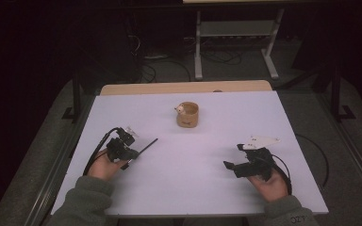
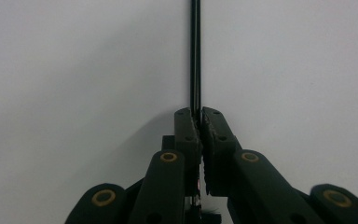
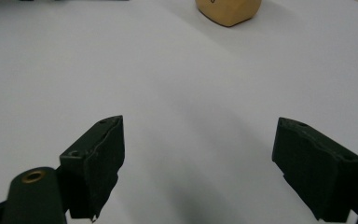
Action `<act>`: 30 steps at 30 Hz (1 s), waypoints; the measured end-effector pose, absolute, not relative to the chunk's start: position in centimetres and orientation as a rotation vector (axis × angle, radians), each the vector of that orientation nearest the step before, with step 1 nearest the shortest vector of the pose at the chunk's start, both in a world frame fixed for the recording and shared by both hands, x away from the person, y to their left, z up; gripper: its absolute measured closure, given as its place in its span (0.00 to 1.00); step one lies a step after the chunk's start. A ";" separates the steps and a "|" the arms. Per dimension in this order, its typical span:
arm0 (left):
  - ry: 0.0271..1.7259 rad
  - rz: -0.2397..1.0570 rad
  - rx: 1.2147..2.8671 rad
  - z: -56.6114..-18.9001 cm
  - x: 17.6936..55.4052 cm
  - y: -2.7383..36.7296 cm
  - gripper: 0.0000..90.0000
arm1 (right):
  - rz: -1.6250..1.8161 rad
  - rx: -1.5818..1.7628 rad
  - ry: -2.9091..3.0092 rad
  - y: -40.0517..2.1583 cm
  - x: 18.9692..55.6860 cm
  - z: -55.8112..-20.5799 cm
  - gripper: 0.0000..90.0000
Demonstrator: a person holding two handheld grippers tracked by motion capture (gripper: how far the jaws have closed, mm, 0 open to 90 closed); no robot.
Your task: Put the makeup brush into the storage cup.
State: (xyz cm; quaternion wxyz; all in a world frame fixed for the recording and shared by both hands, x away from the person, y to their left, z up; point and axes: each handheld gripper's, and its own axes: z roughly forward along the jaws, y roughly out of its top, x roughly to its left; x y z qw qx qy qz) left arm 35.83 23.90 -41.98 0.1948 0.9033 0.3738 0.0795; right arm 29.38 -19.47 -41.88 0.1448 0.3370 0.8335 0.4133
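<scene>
Left gripper (image 2: 199, 122) clamped thin black rod (image 2: 195, 51), rod pointing ahead toward wooden cup (image 1: 187, 114), likely for insertion; right gripper (image 3: 198, 168) gaped, idle.

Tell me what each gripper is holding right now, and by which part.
The left gripper is shut on a thin black rod, clamped near one end, with most of its length sticking out past the jaws. The right gripper is open and holds nothing.

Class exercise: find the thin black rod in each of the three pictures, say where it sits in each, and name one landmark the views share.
High view: thin black rod left of centre, slanting up-right from the left gripper.
Left gripper view: rod runs straight up from the shut jaws.
Right gripper view: not in it.
Shared landmark: white table.
</scene>
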 end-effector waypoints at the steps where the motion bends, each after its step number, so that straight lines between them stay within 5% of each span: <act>1: 1.052 0.222 2.527 -41.9 35.8 24.0 0.96 | 1.191 0.967 2.401 -19.5 29.4 -41.9 0.18; 30: 0.855 0.212 2.446 -37.3 33.7 22.2 0.96 | 1.232 0.922 2.459 -19.3 30.4 -39.2 0.16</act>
